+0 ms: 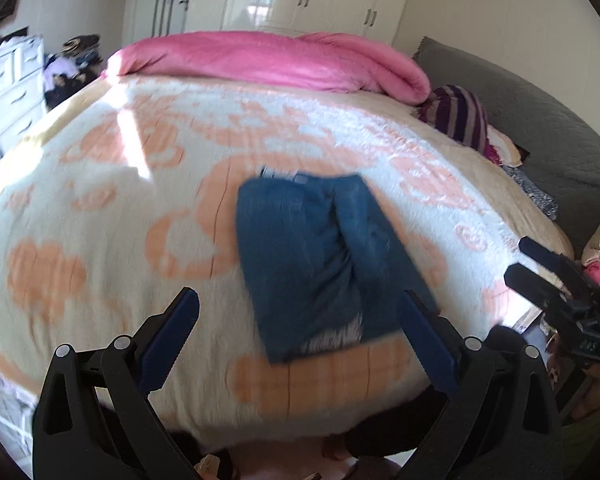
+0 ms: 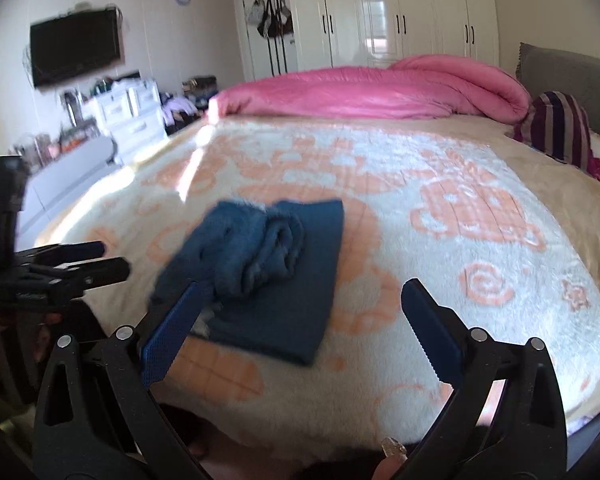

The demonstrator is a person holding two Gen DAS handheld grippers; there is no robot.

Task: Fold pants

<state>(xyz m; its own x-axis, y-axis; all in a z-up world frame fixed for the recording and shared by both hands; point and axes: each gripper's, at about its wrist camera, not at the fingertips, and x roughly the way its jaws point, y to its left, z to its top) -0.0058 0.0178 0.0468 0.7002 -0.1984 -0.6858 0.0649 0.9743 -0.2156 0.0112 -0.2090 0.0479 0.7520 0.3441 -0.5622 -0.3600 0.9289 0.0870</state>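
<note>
Pants (image 1: 312,256) folded on blanket (image 1: 100,208)

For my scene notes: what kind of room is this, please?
Most likely a home bedroom: a large bed with a rolled pink duvet, white wardrobes behind it, and a wall television. Folded blue pants lie on the bed.

Home bedroom, bed (image 2: 380,360) with pink duvet (image 2: 372,92), white wardrobes (image 2: 380,12)
</note>
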